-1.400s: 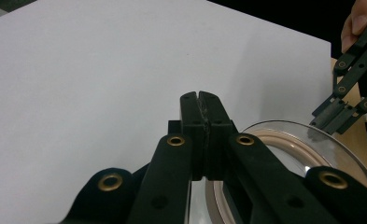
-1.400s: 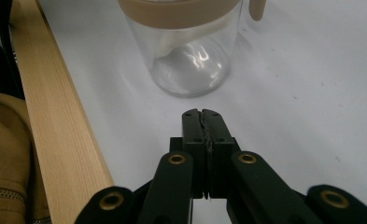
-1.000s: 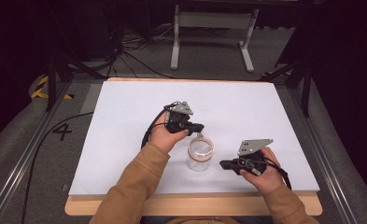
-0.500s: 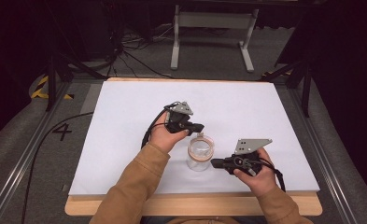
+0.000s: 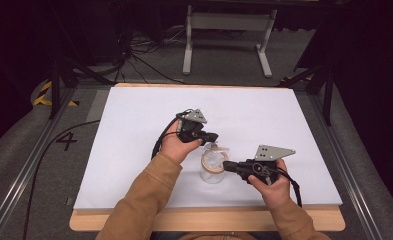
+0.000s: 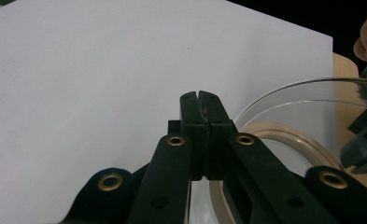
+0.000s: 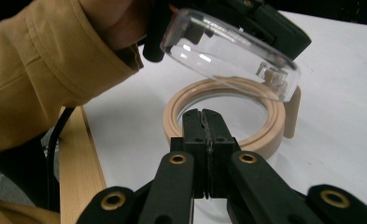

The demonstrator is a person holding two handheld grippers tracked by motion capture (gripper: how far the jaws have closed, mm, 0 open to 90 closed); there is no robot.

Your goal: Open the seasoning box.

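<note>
Glossy clear plastic lid (image 7: 228, 51); smooth tan rim (image 7: 265, 135) on a clear jar (image 5: 212, 172); matt white sheet (image 5: 134, 130) over a wooden table (image 5: 204, 220).

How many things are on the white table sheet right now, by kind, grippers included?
Handheld grippers: 2, the left gripper and the right gripper
Clear jars with a beige rim: 1, the jar
Clear lids: 1, the lid, tilted up above the jar's rim
Total: 4
</note>
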